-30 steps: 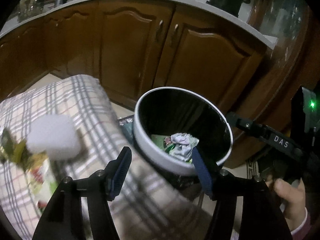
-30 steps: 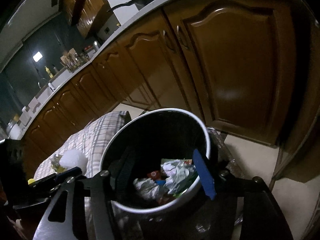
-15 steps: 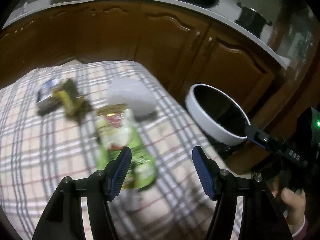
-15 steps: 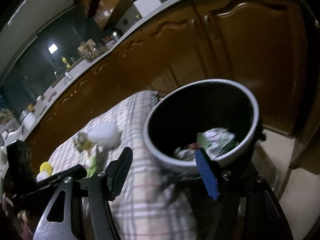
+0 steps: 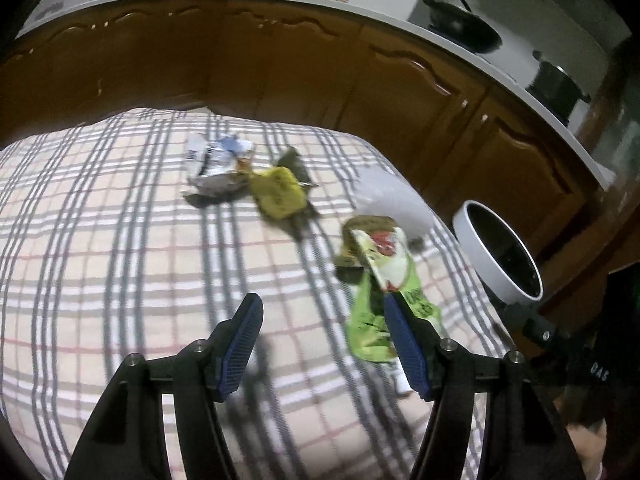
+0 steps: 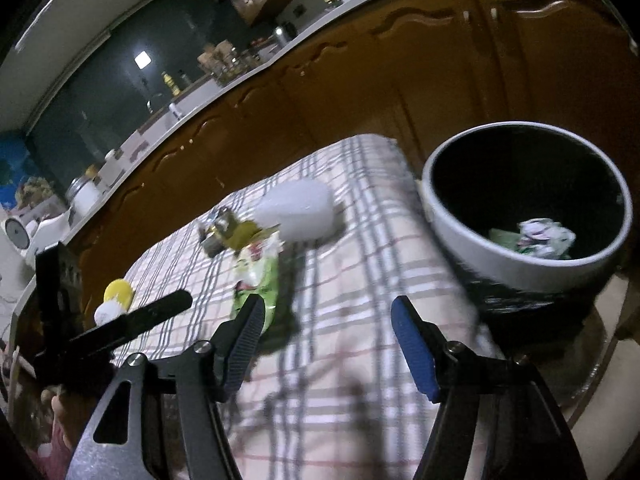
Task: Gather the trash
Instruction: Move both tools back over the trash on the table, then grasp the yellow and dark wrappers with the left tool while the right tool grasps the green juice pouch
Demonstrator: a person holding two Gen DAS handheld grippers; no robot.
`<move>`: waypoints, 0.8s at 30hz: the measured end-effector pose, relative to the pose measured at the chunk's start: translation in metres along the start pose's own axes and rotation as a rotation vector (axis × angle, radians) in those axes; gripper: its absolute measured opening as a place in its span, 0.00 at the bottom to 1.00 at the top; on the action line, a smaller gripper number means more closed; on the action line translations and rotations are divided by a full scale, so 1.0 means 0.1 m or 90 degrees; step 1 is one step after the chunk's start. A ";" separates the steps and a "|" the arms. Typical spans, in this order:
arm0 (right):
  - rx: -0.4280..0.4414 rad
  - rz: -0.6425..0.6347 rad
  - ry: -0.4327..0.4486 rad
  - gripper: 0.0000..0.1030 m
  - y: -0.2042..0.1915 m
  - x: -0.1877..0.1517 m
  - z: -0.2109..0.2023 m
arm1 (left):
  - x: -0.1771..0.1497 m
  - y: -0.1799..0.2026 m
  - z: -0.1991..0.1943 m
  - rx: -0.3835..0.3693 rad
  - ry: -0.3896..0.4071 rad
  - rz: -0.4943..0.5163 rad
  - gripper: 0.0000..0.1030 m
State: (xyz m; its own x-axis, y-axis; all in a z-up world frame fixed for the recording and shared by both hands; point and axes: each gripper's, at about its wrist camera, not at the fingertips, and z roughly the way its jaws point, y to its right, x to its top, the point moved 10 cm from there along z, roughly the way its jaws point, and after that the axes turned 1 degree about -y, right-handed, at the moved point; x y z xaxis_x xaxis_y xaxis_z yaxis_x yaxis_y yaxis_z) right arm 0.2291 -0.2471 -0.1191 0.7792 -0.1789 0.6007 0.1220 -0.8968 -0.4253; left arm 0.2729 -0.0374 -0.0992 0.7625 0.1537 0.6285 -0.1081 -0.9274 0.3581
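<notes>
Left wrist view, left to right: plaid tablecloth (image 5: 120, 208) filled most of the frame. White-and-blue wrapper (image 5: 216, 160) lay crumpled at the far middle, touching a yellow wrapper (image 5: 278, 194) just to its right. Further right, a white foam block (image 5: 394, 200) sat near the cloth's edge, and a green packet (image 5: 384, 280) with a red-and-white print stretched from it back toward the camera. Left gripper (image 5: 322, 348) hovered over the cloth, jaws apart, nothing between them; the near end of the green packet showed just past the right finger (image 5: 404, 344). Trash bin (image 5: 486, 258), white rim and dark inside, stood off the right edge of the cloth, in front of brown cabinets (image 5: 320, 72). A pan (image 5: 464, 28) and a pot (image 5: 554, 84) sat on the counter above. Part of the other gripper's frame showed at the far right.

Right wrist view, left to right: the left gripper's black frame (image 6: 120, 324) stuck in from the left, with a yellow thing (image 6: 118, 292) behind it, too blurred to identify. Wrappers, green packet (image 6: 258, 280) and foam block (image 6: 296, 208) lay mid-cloth. Right gripper (image 6: 326, 350) had just widened its jaws; they stood apart and empty over the cloth. Bin (image 6: 460, 224) at right held crumpled white and green trash (image 6: 540, 236) at the bottom. Both frames motion-blurred.
</notes>
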 end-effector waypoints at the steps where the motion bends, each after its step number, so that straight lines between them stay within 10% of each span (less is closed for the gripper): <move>1: 0.004 -0.004 -0.004 0.66 -0.05 -0.01 0.04 | 0.01 -0.03 0.01 0.000 0.001 -0.005 0.61; 24: 0.061 -0.005 -0.059 0.57 -0.40 0.06 0.67 | 0.79 -0.31 0.80 0.017 0.010 -0.095 0.59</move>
State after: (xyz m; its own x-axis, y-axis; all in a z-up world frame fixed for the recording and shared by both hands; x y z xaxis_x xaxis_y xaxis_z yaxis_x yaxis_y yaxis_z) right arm 0.2703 -0.1855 -0.1437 0.8305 -0.1299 0.5417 0.1832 -0.8546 -0.4859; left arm 0.3880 -0.0236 -0.1163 0.7586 0.2964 0.5802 0.0233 -0.9023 0.4305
